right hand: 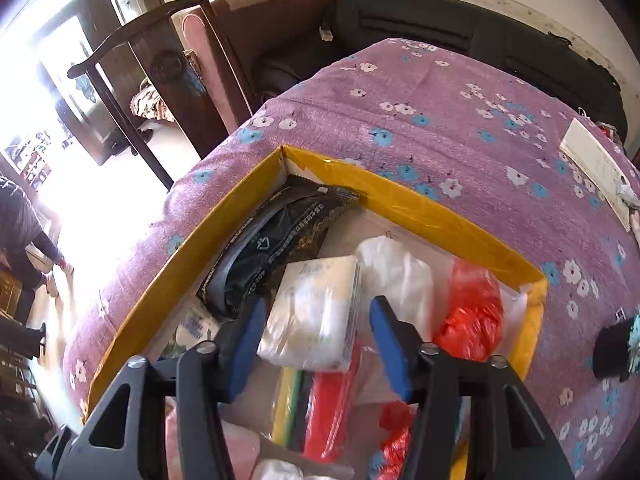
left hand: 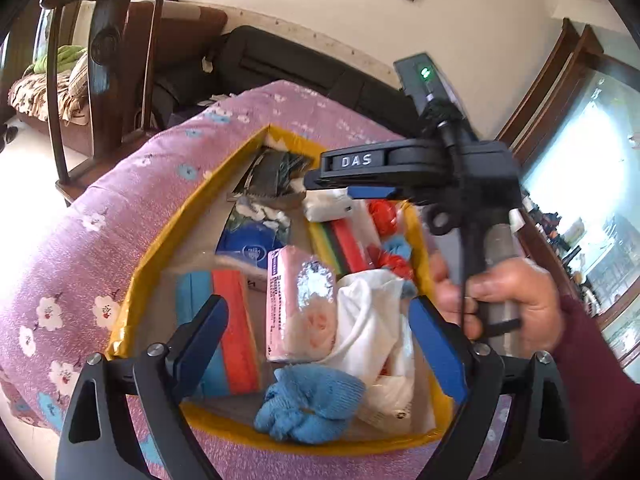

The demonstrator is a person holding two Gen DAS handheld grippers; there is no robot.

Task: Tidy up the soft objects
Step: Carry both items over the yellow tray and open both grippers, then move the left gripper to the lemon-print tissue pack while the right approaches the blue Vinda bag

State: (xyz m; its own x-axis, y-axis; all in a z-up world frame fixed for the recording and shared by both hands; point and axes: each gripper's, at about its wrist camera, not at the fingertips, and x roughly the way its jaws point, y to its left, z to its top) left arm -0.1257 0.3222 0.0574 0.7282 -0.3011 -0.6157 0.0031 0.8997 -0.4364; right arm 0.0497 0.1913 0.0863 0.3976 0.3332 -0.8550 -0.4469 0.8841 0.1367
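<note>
A yellow-rimmed cardboard box (left hand: 160, 240) on a purple flowered cloth holds several soft things. My left gripper (left hand: 316, 324) is open above a pink tissue pack (left hand: 296, 304), with a white plastic bag (left hand: 372, 316) and a blue sock (left hand: 312, 400) beside it. My right gripper (right hand: 316, 340) is open with its fingers either side of a white tissue pack (right hand: 316, 312), not closed on it; it also shows in the left wrist view (left hand: 352, 188). The box rim shows in the right wrist view (right hand: 420, 204).
The box also holds a black patterned pouch (right hand: 276, 236), red plastic bags (right hand: 468, 316), coloured sponges (right hand: 316, 412) and orange and blue strips (left hand: 232, 320). A dark wooden chair (left hand: 104, 64) and a black sofa (right hand: 460, 28) stand behind the table. A white box (right hand: 596, 168) lies at the right.
</note>
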